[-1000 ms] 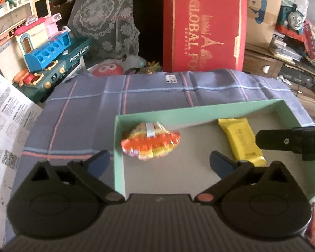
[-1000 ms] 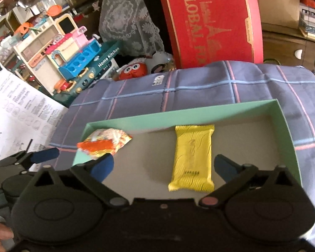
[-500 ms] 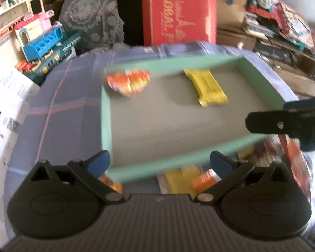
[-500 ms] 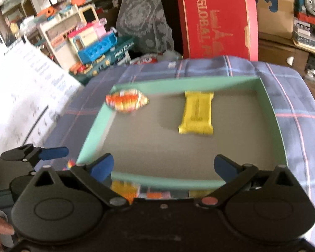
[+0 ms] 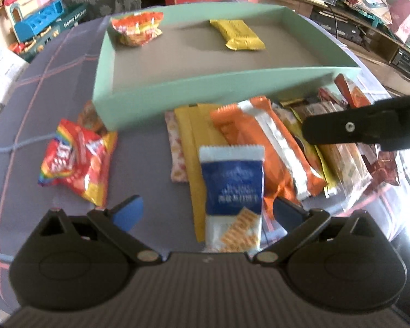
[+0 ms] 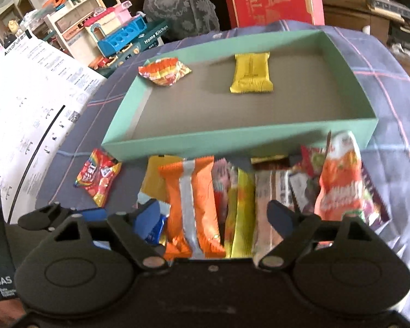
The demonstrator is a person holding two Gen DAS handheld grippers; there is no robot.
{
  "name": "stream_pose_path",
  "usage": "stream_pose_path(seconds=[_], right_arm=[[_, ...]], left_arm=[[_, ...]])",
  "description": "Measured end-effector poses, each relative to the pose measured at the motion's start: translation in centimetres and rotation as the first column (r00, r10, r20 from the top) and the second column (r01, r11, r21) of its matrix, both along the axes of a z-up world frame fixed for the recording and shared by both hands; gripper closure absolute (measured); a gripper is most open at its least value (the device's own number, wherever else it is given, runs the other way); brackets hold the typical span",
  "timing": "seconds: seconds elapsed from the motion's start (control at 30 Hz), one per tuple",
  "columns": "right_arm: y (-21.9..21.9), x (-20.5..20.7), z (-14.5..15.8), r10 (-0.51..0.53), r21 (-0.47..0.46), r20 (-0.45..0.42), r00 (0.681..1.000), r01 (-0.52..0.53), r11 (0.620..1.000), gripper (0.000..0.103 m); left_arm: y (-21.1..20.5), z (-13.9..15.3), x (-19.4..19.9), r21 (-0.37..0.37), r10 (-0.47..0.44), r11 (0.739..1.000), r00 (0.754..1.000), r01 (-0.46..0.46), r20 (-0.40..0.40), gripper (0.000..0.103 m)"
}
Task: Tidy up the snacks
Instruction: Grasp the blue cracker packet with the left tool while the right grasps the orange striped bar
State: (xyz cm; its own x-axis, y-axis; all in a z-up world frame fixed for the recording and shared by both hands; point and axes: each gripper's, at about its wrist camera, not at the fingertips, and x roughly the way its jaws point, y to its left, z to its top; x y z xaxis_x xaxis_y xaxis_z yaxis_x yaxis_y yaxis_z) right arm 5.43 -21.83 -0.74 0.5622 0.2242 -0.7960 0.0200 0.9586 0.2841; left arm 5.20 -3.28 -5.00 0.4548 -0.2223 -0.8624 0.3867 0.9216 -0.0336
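While most of the snacks lie in a loose row on the plaid cloth (image 6: 391,63) just in front of the green tray (image 6: 232,142), two already sit inside it toward the far wall: an orange crinkled packet (image 6: 164,73) at the left corner and a yellow bar (image 6: 251,72) near the middle, well apart. In the row, a blue-and-white cracker packet (image 5: 233,191) lies nearest, overlapping a yellow wrapper beside a long orange bar (image 6: 192,205). A red rainbow candy bag (image 5: 78,158) lies apart at the left. The left gripper (image 5: 207,210) hangs over the cracker packet, jaws wide and just lately closing a little, pads clear of it. The right gripper (image 6: 214,213) straddles the orange bar and its neighbours, also wide, just narrowing, gripping nothing.
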Motion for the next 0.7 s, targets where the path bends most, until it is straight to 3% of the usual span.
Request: stream_pose_path(seconds=[0.03, 0.1, 0.17, 0.23, 0.53, 0.7], right_arm=[[0.1, -0.2, -0.2, -0.003, 0.002, 0.002, 1.0, 0.003, 1.0, 0.019], [0.3, -0.3, -0.4, 0.001, 0.003, 0.001, 1.0, -0.001, 1.0, 0.026], [0.6, -0.4, -0.5, 0.003, -0.001, 0.004, 1.0, -0.003, 1.0, 0.031], [0.8, -0.3, -0.5, 0.008, -0.006, 0.007, 1.0, -0.007, 1.0, 0.038], [2.8, 1.4, -1.9, 0.041, -0.015, -0.036, 0.999, -0.042, 0.999, 0.038], [4.2, 2.5, -3.0, 0.062, -0.044, -0.055, 0.997, -0.064, 0.997, 0.038]], left_arm=[[0.0, -0.1, 0.0, -0.006, 0.002, 1.0, 1.0, -0.002, 0.002, 0.01], [0.2, -0.1, -0.1, -0.025, -0.002, 1.0, 1.0, 0.002, -0.008, 0.039], [0.5, -0.1, 0.1, -0.049, -0.001, 0.999, 1.0, 0.0, -0.023, 0.059], [1.2, -0.1, 0.2, -0.056, 0.011, 0.998, 1.0, -0.012, -0.014, 0.059], [4.6, -0.6, 1.6, -0.078, 0.108, 0.991, 0.994, -0.11, -0.032, 0.058], [5.1, -1.0, 1.8, -0.075, 0.121, 0.989, 0.992, -0.124, -0.04, 0.046]])
